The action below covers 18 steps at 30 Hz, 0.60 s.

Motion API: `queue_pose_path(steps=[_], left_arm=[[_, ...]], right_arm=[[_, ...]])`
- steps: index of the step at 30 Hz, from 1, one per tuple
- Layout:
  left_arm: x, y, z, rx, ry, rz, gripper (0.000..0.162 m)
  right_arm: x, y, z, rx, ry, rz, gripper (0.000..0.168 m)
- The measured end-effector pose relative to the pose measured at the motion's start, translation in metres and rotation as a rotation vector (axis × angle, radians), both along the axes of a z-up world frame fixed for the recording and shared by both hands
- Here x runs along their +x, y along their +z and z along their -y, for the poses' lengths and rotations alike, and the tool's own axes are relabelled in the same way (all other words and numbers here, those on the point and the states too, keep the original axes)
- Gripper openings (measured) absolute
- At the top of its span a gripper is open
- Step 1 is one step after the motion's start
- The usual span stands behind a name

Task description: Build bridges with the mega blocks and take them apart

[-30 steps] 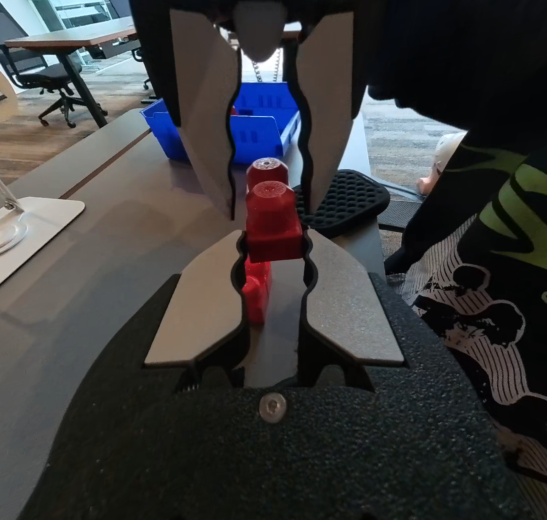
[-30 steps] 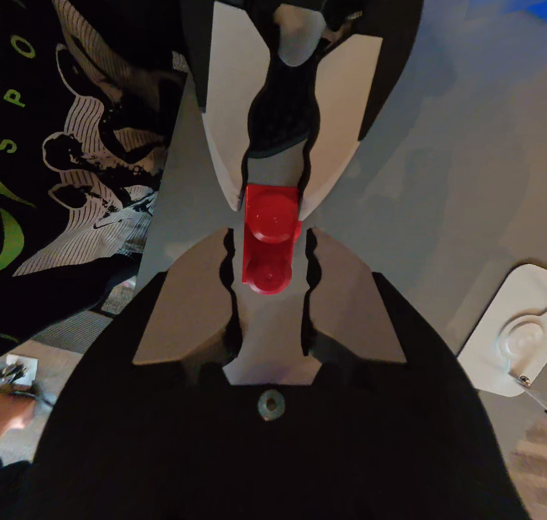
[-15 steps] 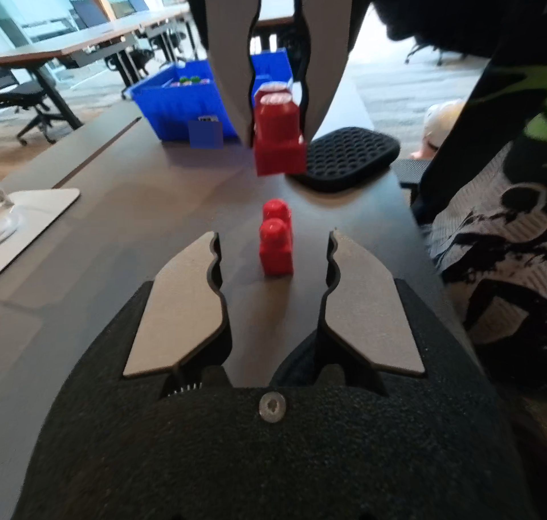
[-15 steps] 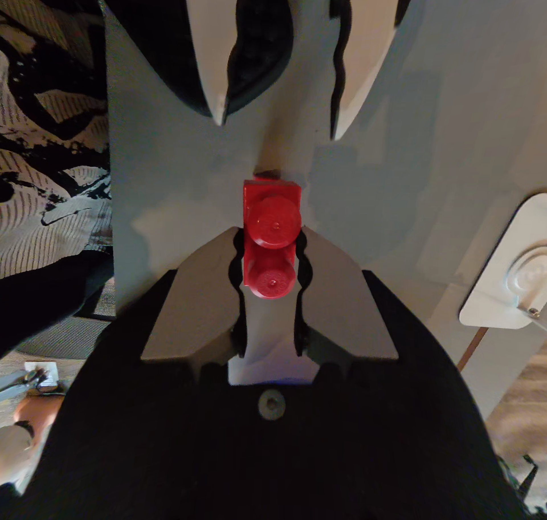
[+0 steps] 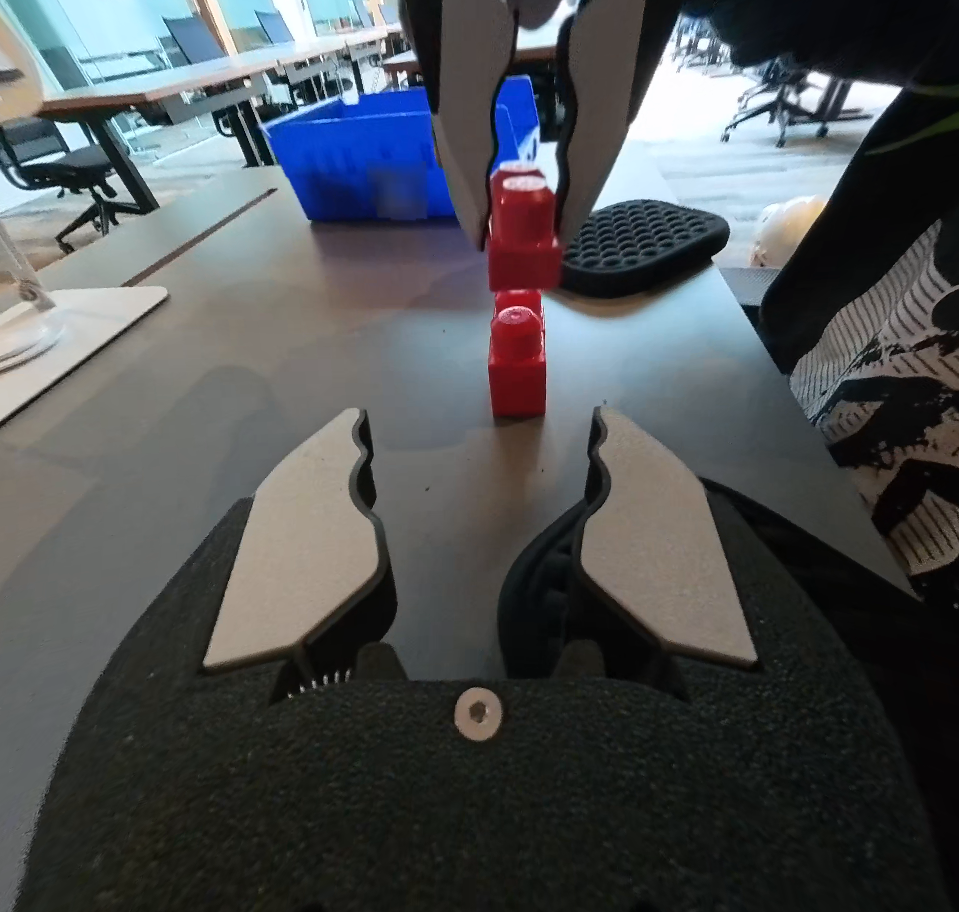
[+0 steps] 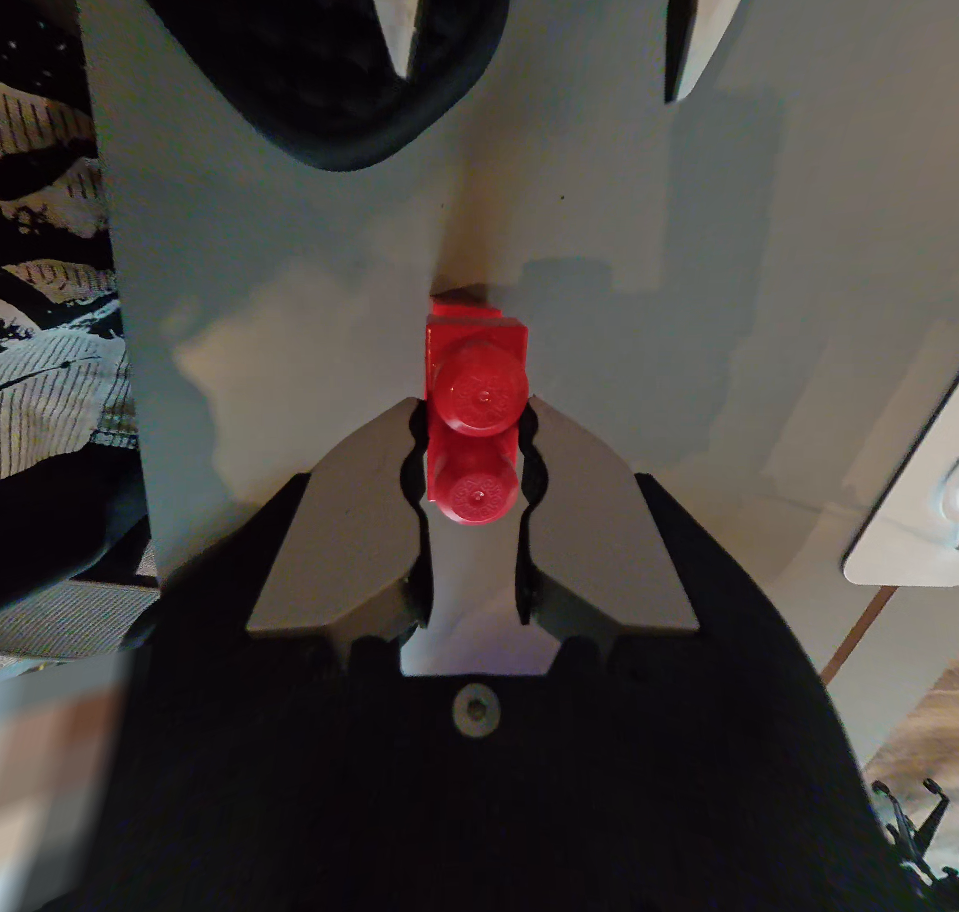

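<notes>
A red two-stud mega block stands on the grey table. My right gripper comes down from above, shut on a second red block, and holds it just above the standing one. In the right wrist view my right gripper clamps this block by its sides, and the lower block peeks out behind it. My left gripper is open and empty, a short way in front of the standing block. It also shows at the top of the right wrist view.
A blue bin stands at the table's far side. A black honeycomb pad lies right of the blocks. A white base plate lies at the left. A person's patterned clothing is along the right table edge. My right fingertips sit around 10 cm from my left ones.
My left gripper let go of the upper red block, opened and drew back. My right gripper shut on that block and lifted it off the lower one.
</notes>
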<state>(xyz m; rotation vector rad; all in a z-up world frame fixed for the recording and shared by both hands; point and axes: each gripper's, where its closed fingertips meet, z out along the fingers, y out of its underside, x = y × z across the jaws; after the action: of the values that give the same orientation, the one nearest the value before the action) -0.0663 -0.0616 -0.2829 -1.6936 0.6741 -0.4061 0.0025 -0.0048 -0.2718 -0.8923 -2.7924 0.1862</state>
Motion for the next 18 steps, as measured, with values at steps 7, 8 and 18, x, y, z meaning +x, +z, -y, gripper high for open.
queue_pose_path(steps=[7,8,18], left_arm=[[0.0,-0.002,0.0,-0.007,0.004,-0.005,0.076],[0.0,-0.002,0.0,-0.008,0.004,-0.007,0.075],[-0.001,-0.002,0.001,-0.009,0.003,0.001,0.073]], right_arm=[[-0.003,-0.013,-0.001,0.014,-0.002,0.023,0.033],[-0.003,-0.014,-0.001,0.016,-0.003,0.026,0.033],[-0.004,-0.027,-0.001,0.003,-0.03,0.057,0.033]])
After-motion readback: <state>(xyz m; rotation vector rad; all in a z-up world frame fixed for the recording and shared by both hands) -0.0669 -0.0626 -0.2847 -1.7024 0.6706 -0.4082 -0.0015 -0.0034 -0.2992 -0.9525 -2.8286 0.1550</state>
